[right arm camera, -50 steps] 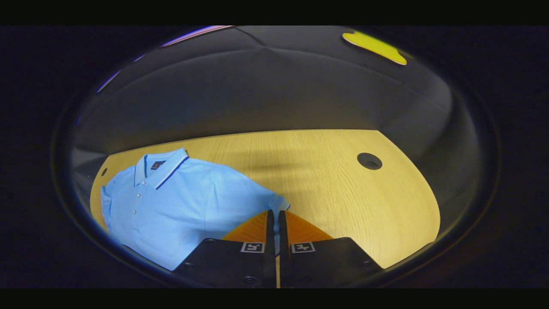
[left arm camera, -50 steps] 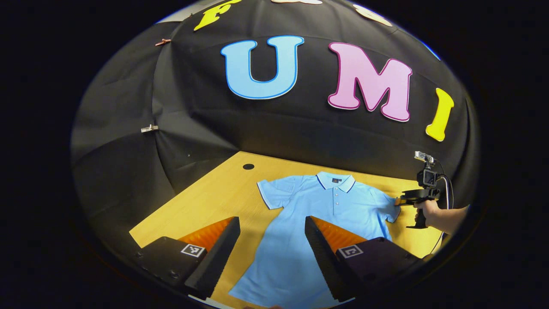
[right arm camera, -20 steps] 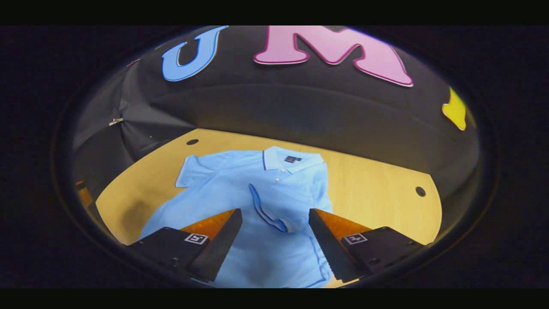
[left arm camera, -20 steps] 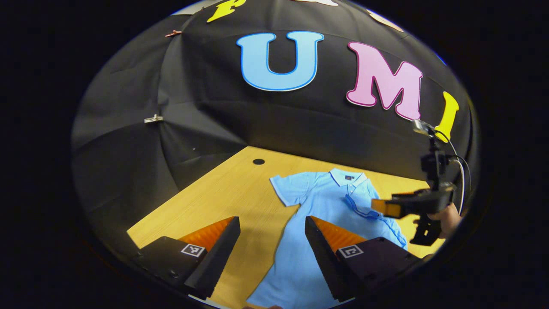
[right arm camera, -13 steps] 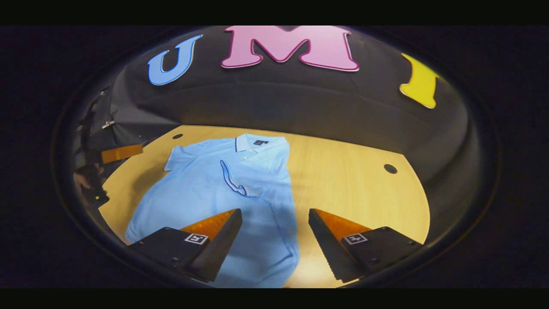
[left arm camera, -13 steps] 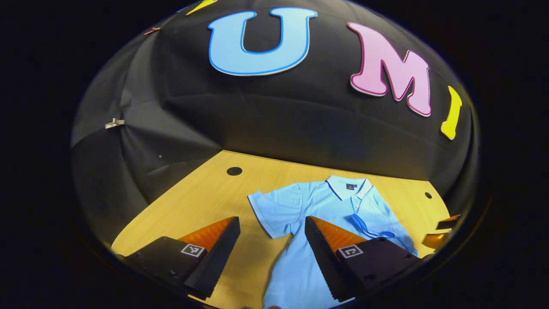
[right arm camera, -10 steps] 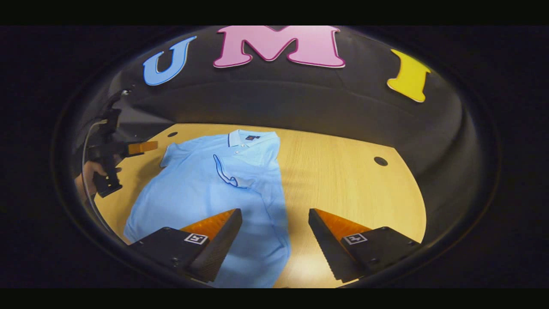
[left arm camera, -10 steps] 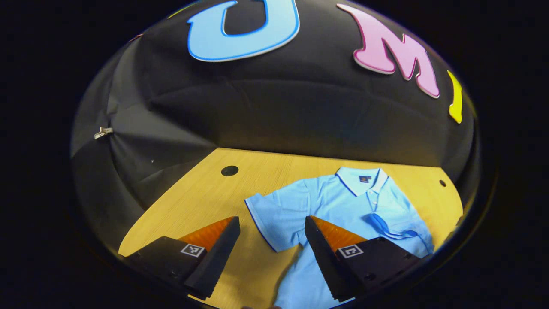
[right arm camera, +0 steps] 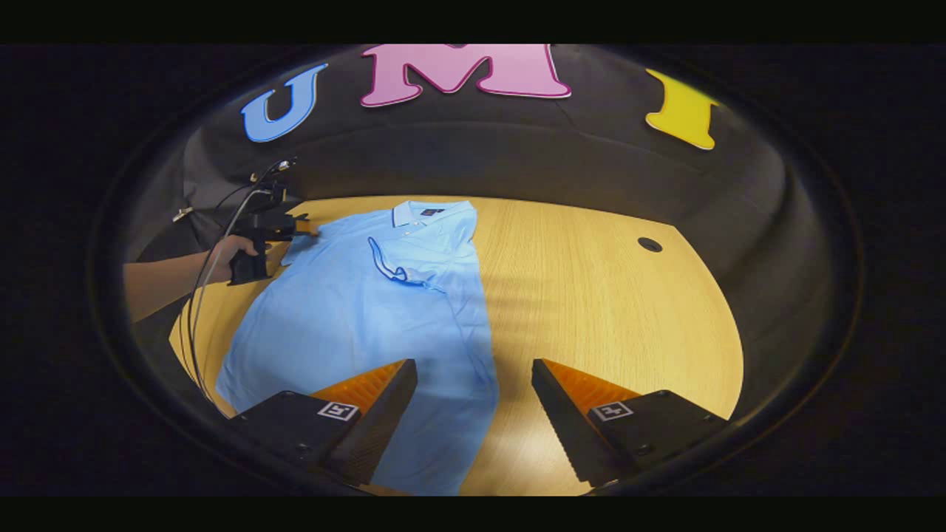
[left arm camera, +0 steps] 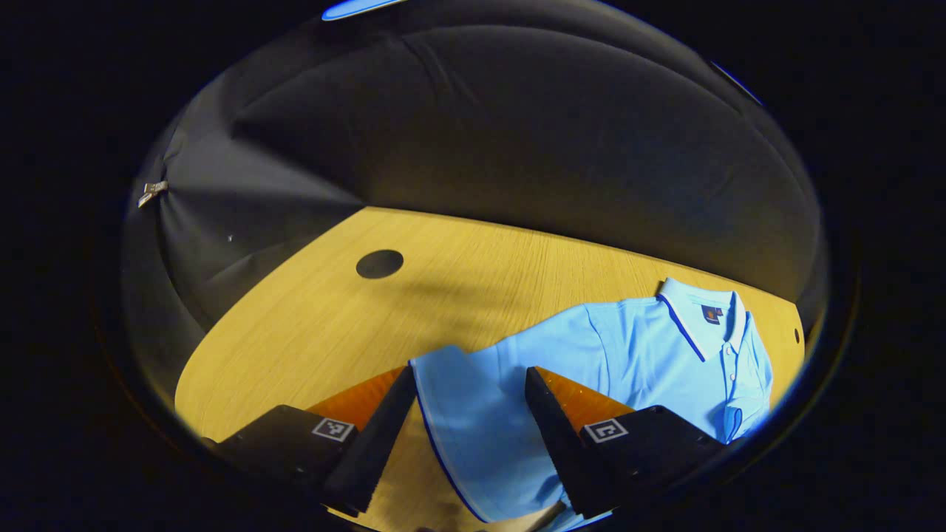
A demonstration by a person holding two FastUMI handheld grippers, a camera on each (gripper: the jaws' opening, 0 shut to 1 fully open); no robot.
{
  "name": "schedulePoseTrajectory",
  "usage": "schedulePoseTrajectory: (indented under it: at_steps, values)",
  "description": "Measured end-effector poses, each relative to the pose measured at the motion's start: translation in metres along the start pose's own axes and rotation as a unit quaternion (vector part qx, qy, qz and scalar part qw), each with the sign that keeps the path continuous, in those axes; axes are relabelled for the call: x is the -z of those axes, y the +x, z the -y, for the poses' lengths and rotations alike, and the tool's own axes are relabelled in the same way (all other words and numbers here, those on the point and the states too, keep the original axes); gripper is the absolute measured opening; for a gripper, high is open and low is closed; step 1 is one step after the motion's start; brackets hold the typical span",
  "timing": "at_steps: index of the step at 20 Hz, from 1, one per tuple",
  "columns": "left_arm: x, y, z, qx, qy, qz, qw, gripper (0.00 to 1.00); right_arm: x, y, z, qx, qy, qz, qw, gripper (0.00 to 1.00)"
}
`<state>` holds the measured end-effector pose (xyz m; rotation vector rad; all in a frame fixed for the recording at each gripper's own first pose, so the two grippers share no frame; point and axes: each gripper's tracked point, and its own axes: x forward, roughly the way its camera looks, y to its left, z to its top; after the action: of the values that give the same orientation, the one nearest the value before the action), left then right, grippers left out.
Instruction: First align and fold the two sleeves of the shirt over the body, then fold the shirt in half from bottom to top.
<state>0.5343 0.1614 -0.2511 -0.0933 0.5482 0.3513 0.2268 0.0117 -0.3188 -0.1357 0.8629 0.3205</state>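
A light blue polo shirt (right arm camera: 347, 325) lies flat on the wooden table (right arm camera: 606, 310), collar (right arm camera: 429, 213) toward the wall. Its one sleeve (right arm camera: 403, 272) is folded over the chest. The other sleeve (left arm camera: 473, 414) lies spread out, between the fingers of my left gripper (left arm camera: 469, 378), which stands open low over the table. In the right gripper view, the left gripper (right arm camera: 304, 230) sits at that sleeve's edge, held by a hand (right arm camera: 238, 255). My right gripper (right arm camera: 474, 367) is open above the shirt's lower side edge, holding nothing.
Round cable holes (left arm camera: 379, 264) (right arm camera: 650, 244) are cut in the tabletop near the back. A cable (right arm camera: 203, 295) hangs from the left gripper past the table's left edge. Black cloth walls close in the back and sides. Bare wood (right arm camera: 591, 281) lies beside the shirt.
The right gripper let go of the sleeve it had folded onto the chest and drew back toward the hem. The left gripper dropped to the other sleeve, which now lies between its fingers.
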Motion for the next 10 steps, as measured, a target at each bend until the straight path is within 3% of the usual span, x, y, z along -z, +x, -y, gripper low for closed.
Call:
schedulePoseTrajectory:
  at_steps: [3,5,8,10]
  values:
    - [-0.001,0.003,0.001,0.005,0.015,0.000,1.000,0.93,0.001,0.005,0.004,0.005,0.006,-0.004,1.000,1.00]
    - [-0.001,0.003,0.005,0.017,0.026,-0.004,1.000,0.80,0.001,0.006,0.006,0.007,0.007,-0.004,1.000,0.98]
    - [-0.010,-0.003,0.020,0.015,0.037,0.002,0.999,0.17,0.004,0.010,0.007,0.005,0.011,-0.008,1.000,0.98]
    - [-0.008,-0.001,0.018,0.009,0.044,0.003,0.999,0.07,0.005,0.009,0.006,0.004,0.013,-0.009,1.000,0.98]
